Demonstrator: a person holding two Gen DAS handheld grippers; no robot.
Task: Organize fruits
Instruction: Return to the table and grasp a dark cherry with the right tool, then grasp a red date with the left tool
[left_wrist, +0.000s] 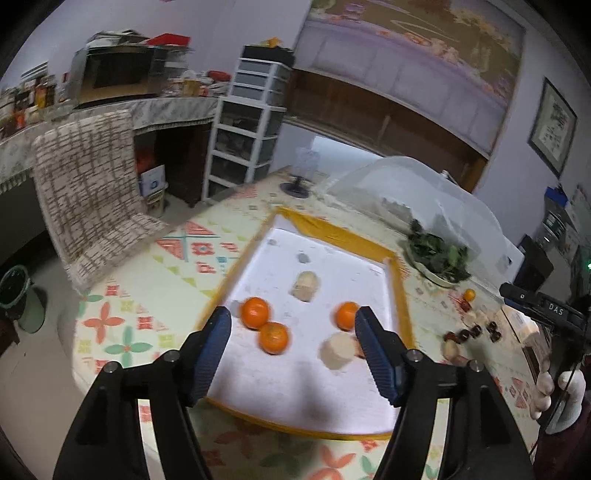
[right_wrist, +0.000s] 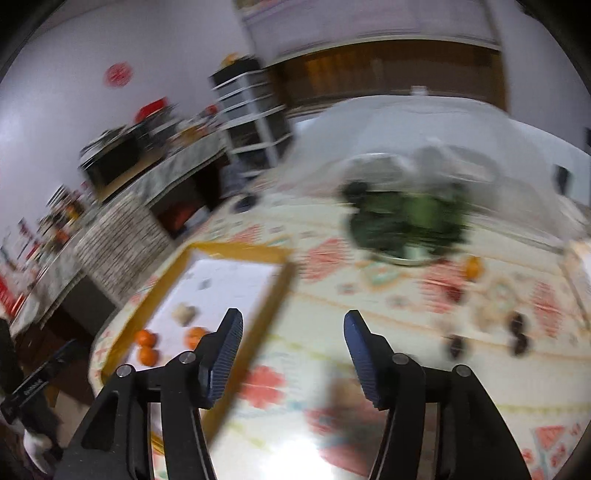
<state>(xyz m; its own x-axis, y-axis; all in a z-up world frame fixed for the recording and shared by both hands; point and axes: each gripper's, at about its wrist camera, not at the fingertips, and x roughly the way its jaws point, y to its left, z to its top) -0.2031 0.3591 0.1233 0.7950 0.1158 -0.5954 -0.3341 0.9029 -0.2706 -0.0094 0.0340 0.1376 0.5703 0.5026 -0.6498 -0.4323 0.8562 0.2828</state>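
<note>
A yellow-rimmed white tray (left_wrist: 400, 295) lies on the patterned table. On it are three oranges (left_wrist: 255, 312), (left_wrist: 273, 338), (left_wrist: 346, 315) and two beige pieces (left_wrist: 306, 285), (left_wrist: 338, 349). My left gripper (left_wrist: 293, 350) is open and empty just above the tray's near half. Loose fruit lies right of the tray: a small orange (left_wrist: 469, 295), dark dates (left_wrist: 476, 331) and pale pieces (left_wrist: 451, 349). My right gripper (right_wrist: 293, 360) is open and empty over the tablecloth, right of the tray (right_wrist: 275, 299). The right wrist view is blurred; the loose small orange (right_wrist: 472, 267) and dates (right_wrist: 519, 341) lie ahead to the right.
A plate of dark greens (left_wrist: 437, 258) sits beyond the tray, next to a clear mesh food cover (left_wrist: 413, 188). A cushioned chair (left_wrist: 88, 192) stands at the table's left edge. A drawer tower (left_wrist: 247, 122) stands behind.
</note>
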